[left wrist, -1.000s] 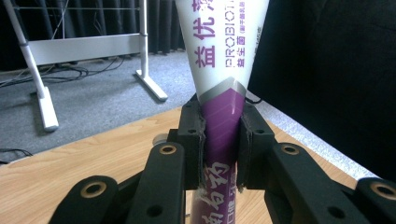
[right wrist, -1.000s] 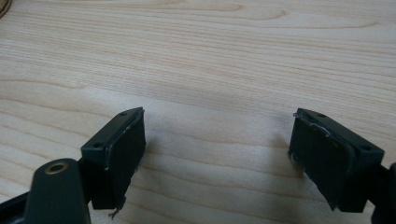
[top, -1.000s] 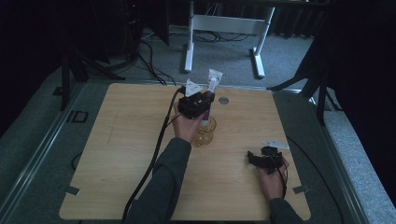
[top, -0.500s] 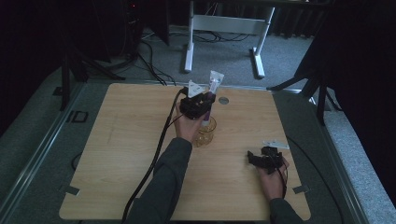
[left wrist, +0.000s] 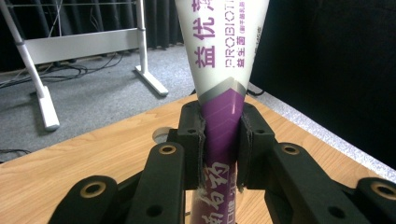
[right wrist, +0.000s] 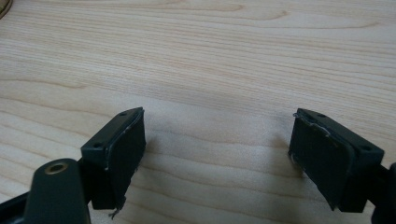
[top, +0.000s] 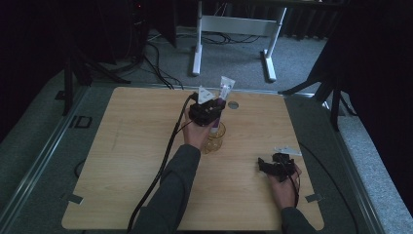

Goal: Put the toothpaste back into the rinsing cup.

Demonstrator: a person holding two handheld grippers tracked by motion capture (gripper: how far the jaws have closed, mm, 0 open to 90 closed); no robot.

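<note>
High view: a person's two forearms reach in from the near edge over a pale wooden counter [top: 122,161]. The left gripper [top: 208,111] hangs above an amber glass cup [top: 214,139] near the middle of the counter and pinches a white-and-purple toothpaste tube [top: 223,95], whose flat crimped end points up and away toward the far edge. The tube's lower end appears to dip into the cup, though the gripper and the dim light hide just how far. A black cable [top: 160,170] trails from that gripper back along the sleeve.

Left gripper view: both black pads press the tube [left wrist: 222,116] on its purple band, with the white printed part widening above them. Beyond the counter's far edge stands a white metal frame [left wrist: 70,46] on grey carpet.

Well apart, toward the near right corner, the right gripper [top: 277,165] lies low over bare wood. Right gripper view: its jaws stand spread wide, the wood grain of the counter [right wrist: 210,70] between them and nothing in their grasp.
</note>
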